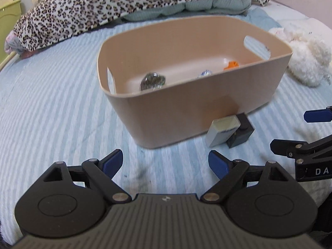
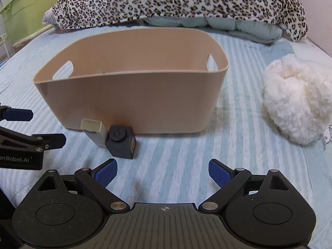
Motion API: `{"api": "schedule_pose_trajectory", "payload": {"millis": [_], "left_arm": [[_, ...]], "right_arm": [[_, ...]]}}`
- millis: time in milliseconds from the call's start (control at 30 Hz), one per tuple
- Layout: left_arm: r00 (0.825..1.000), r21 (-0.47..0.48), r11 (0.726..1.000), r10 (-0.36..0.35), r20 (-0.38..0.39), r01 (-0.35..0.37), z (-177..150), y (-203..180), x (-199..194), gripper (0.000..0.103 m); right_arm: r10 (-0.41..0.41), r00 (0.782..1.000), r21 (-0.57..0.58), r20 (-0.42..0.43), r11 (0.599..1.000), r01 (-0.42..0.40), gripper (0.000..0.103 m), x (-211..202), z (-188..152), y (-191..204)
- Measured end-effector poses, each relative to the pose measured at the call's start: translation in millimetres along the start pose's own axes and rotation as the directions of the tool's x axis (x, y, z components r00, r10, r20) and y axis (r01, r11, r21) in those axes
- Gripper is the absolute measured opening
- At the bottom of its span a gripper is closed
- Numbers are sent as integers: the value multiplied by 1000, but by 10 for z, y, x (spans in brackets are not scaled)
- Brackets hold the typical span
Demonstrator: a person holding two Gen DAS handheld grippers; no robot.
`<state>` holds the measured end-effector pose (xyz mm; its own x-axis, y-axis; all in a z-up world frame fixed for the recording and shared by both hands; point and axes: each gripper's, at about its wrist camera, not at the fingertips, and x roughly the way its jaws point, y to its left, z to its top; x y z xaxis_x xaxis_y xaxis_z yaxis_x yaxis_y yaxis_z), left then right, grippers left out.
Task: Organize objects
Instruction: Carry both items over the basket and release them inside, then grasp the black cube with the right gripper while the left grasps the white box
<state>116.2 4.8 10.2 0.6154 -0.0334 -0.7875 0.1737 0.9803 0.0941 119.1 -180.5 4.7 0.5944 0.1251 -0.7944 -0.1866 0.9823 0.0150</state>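
Right wrist | dark cube (image 2: 121,144) ahead-left of jaws | both jaws wide, empty

Beige basket (image 2: 132,95) on a bed sheet (image 2: 186,155) striped pale blue and white; leopard-print blanket (image 2: 176,0); fluffy white toy (image 2: 296,101); black cube (image 2: 121,143); orange piece (image 1: 232,65) inside.
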Motion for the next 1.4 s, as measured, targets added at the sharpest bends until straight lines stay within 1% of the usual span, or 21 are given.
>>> {"api": "schedule_pose_trajectory", "payload": {"millis": [133, 367, 567, 667, 733, 800, 933, 1233, 1400], "left_arm": [[1000, -18, 1000, 8, -23, -9, -51, 71, 113, 90], [998, -84, 996, 0, -56, -5, -97, 249, 278, 90], [997, -131, 991, -27, -78, 16, -112, 347, 374, 90], [997, -127, 992, -30, -72, 20, -101, 367, 388, 90], [997, -119, 993, -34, -69, 26, -91, 368, 395, 90], [997, -115, 993, -41, -72, 32, -91, 360, 410, 90], [995, -97, 994, -54, -82, 46, -92, 313, 443, 90], [991, -66, 992, -108, -80, 103, -62, 87, 442, 90], [990, -53, 992, -122, -71, 119, -11, -72, 499, 90]], "right_arm": [[2, 1000, -19, -22, 1000, -2, 96, 128, -41, 56], [30, 999, -28, -40, 999, -31, 96, 319, -49, 159], [54, 998, -27, -17, 998, -54, 96, 419, 6, 260], [43, 999, -40, -8, 998, -43, 94, 493, 40, 319], [27, 1000, -49, -8, 998, -28, 89, 543, 63, 345], [12, 1000, -58, -11, 998, -13, 87, 589, 75, 354], [-27, 1000, -54, -10, 998, 27, 81, 623, 71, 305], [-72, 997, 20, -5, 997, 72, 80, 585, 69, 74], [-51, 999, 31, -1, 998, 51, 81, 518, 20, -29]]}}
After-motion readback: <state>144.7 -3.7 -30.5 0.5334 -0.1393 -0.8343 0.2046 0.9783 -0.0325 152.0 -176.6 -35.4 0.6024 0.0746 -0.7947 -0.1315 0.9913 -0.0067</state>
